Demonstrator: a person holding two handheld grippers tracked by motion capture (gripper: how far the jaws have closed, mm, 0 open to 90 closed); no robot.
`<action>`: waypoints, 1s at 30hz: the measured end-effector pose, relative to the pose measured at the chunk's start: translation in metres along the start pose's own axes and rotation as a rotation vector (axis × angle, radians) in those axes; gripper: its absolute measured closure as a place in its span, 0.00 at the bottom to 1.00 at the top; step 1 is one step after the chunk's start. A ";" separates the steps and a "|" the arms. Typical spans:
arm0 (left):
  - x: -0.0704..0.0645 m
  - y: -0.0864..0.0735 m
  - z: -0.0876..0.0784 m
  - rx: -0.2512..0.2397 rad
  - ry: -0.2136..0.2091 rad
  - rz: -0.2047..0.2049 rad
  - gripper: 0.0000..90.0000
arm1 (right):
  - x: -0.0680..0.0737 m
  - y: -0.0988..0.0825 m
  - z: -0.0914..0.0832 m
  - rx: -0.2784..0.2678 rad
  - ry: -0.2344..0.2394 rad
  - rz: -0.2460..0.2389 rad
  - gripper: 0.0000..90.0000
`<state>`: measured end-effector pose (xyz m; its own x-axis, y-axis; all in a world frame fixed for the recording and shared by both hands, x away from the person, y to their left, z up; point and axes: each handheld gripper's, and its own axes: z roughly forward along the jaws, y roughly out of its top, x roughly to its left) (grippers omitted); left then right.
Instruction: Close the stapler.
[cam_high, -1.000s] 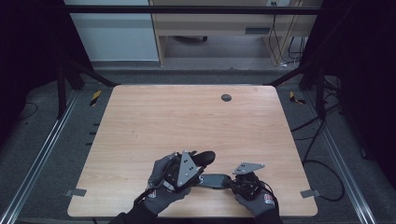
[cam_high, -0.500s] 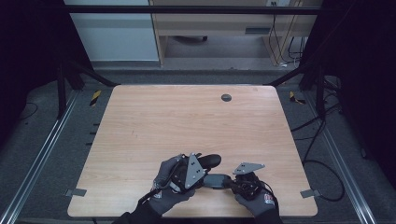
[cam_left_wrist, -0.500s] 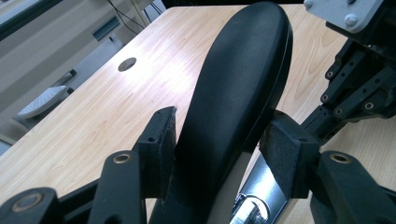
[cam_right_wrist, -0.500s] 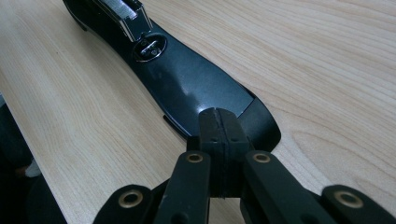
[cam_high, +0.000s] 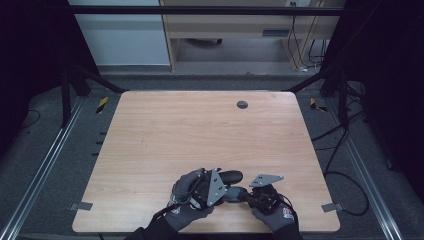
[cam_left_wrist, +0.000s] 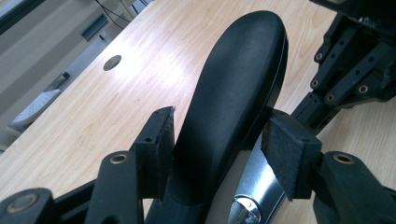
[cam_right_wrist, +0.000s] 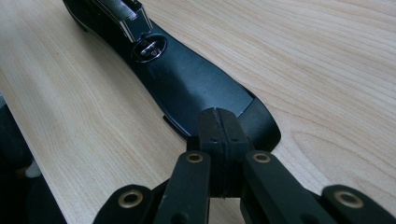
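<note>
A black stapler (cam_high: 231, 176) is seen lying on the wooden table (cam_high: 165, 130), well to the person's side of the round cable hole (cam_high: 242, 104) and almost in line with it, close to the near edge.

The stapler's flat base (cam_right_wrist: 196, 88) is met at its end by the right gripper (cam_right_wrist: 218, 123). Its jaws are clenched fully together with nothing visible between the pads, so the base is judged to be pinned down rather than pinched.

The stapler's curved top arm is straddled by the left gripper (cam_left_wrist: 217, 140). One pad lies on each flank, and the chrome magazine (cam_left_wrist: 257, 182) is exposed beneath. These jaws have just been opening a little, with the arm between them. The pads are close against the plastic, but it cannot be told whether pressure is being applied.

Compared with a second ago, the left hand (cam_high: 187, 192) is found lower and slightly farther from the cable hole, and the top arm is brought down with it.

Together, the descent and the loosening are read as the arm being set back toward the base and the grasp being eased off. If so, the lowering step is judged nearly done, and a clean release is what is called for next, without the stapler being dragged sideways.
</note>
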<state>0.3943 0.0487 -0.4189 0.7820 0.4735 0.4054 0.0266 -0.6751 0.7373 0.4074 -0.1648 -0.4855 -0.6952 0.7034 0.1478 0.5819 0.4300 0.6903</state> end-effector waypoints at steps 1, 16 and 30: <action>-0.001 0.000 0.001 0.005 -0.001 0.006 0.50 | 0.000 0.000 0.000 -0.002 0.000 -0.002 1.00; -0.012 -0.004 0.014 0.037 -0.020 0.057 0.48 | 0.000 0.000 0.000 -0.001 0.007 0.003 1.00; -0.006 -0.010 0.016 0.067 -0.072 -0.017 0.38 | -0.006 0.001 -0.008 -0.043 -0.017 0.029 1.00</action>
<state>0.3996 0.0439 -0.4374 0.8235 0.4453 0.3515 0.0801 -0.7046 0.7051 0.4088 -0.1732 -0.4805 -0.6707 0.7250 0.1566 0.5829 0.3847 0.7157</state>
